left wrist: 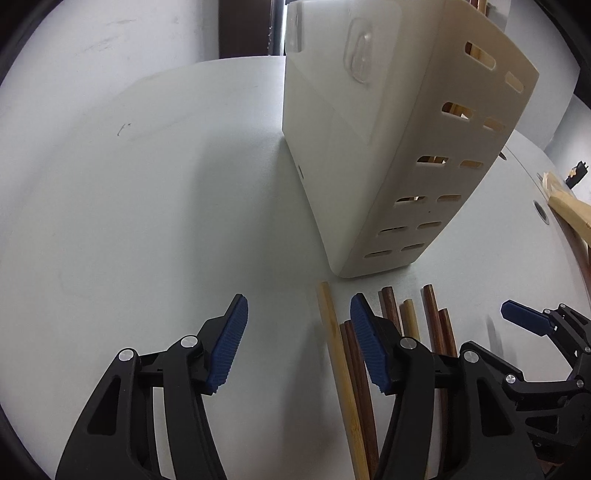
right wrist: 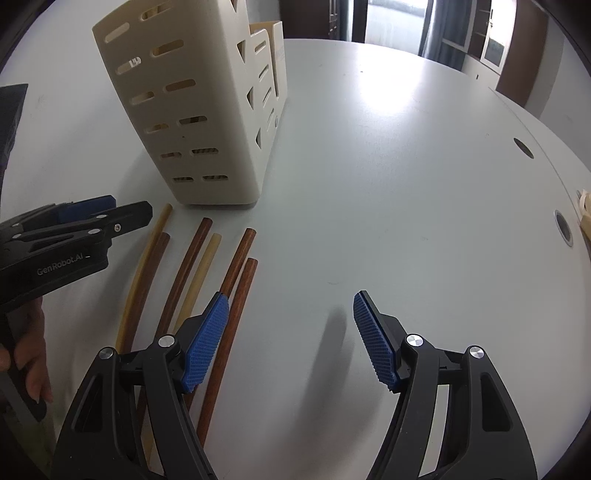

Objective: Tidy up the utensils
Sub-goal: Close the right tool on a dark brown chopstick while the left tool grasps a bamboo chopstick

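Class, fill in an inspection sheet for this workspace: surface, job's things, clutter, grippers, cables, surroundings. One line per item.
Surface: white table, with round holes near its far edge.
Job's things: six chopsticks, two pale and four dark, lying loose side by side in front of the cream slotted holder, which stands upright with sticks already inside.
Clutter: pale wooden objects at the table's edge, too cut off to identify.
Grippers: left gripper open, hanging over bare table just left of the chopsticks; right gripper open, empty, its left finger over the chopsticks.
Cables: nothing seen.
Surroundings: doorway with curtains, cabinets behind the table.
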Demonstrator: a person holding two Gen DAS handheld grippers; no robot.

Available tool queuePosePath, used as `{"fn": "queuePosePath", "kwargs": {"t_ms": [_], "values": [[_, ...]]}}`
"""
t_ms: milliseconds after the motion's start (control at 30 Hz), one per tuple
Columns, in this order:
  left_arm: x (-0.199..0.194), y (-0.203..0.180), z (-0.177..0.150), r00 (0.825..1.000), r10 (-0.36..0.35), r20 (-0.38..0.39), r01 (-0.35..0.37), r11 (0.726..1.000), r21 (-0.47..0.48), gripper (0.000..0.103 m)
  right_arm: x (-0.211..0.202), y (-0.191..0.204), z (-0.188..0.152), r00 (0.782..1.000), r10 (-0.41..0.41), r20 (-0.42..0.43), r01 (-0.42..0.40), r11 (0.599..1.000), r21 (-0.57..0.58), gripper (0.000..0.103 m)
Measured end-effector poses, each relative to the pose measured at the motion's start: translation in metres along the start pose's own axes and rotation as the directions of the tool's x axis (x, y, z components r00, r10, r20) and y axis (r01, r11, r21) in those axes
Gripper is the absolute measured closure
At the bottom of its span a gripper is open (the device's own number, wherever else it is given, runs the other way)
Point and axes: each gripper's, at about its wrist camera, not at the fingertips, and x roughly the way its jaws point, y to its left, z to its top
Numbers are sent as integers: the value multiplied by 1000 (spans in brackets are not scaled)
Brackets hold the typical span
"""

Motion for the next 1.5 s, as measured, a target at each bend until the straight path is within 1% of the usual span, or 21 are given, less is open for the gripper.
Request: {"fn": "queuePosePath", "kwargs": {"t_ms": [100,133,300,367,500,667,833,867,933,967,1000,1033,1067,1133,1167,1233,1300,1367,1500], "values": [[3,2,0,1000,2,-7,-2,1000,3,48,7,0,-2,1000,3,-9,-3,1000,-1,34],[6,2,0,1000,1,-11,-1,1000,4,49,6,-2,-2,1000,4,-13,-4,1000,0,35],[16,4,-1,1000,1,-30,-1,1000,1,56,8,-2,-2,1000,9,-14,-9,1000,0,35],[15,3,-4,999,2,-37,-2,1000,1,59,10,0,-3,1000,8,-16,-8,1000,-7,36],[13,3,-7,1000,15,-26,-14,1000,16,60,11,4,-5,1000,14,-21,-14,1000,-10,37],[12,-5,-11,999,41,-12,-41,998,45,60,13,6,-9,1000,-10,-12,10,1000,-16,38],[9,-12,-13,998,61,-3,-61,996,63,65,14,6,-11,999,-32,-7,32,999,-24,48],[9,-20,-18,998,66,0,-65,996,67,67,14,6,-11,999,-36,-7,36,999,-28,50],[7,-23,-19,998,67,4,-67,995,74,69,16,3,-8,999,-34,-9,33,999,-32,55],[7,-24,-19,998,65,4,-65,995,76,72,16,3,-6,999,-33,-10,32,999,-32,57],[6,-31,-18,998,65,4,-65,995,79,74,17,3,-5,999,-31,-11,31,999,-32,61],[5,-34,-18,998,66,4,-66,994,82,79,16,0,-3,1000,-29,-12,29,999,-32,65],[4,-34,-19,998,67,6,-67,994,83,81,16,-1,-2,1000,-28,-13,28,999,-32,67],[4,-35,-23,998,69,9,-70,994,88,85,15,-1,-1,1000,-22,-13,22,999,-36,76],[3,-37,-23,997,71,11,-72,993,92,88,15,-1,-1,1000,-20,-12,19,999,-34,78],[2,-40,-26,997,78,13,-79,992,96,93,15,-1,-1,1000,-15,-8,14,999,-32,85],[0,-42,-28,997,79,15,-80,992,102,94,15,-2,-1,1000,-12,-1,12,1000,-25,89],[-1,-45,-29,997,77,16,-79,992,102,94,16,-2,0,1000,-12,6,12,1000,-20,89],[-4,-35,-28,998,55,7,-55,996,73,97,15,-3,-1,1000,-3,15,3,1000,-3,92]]}}
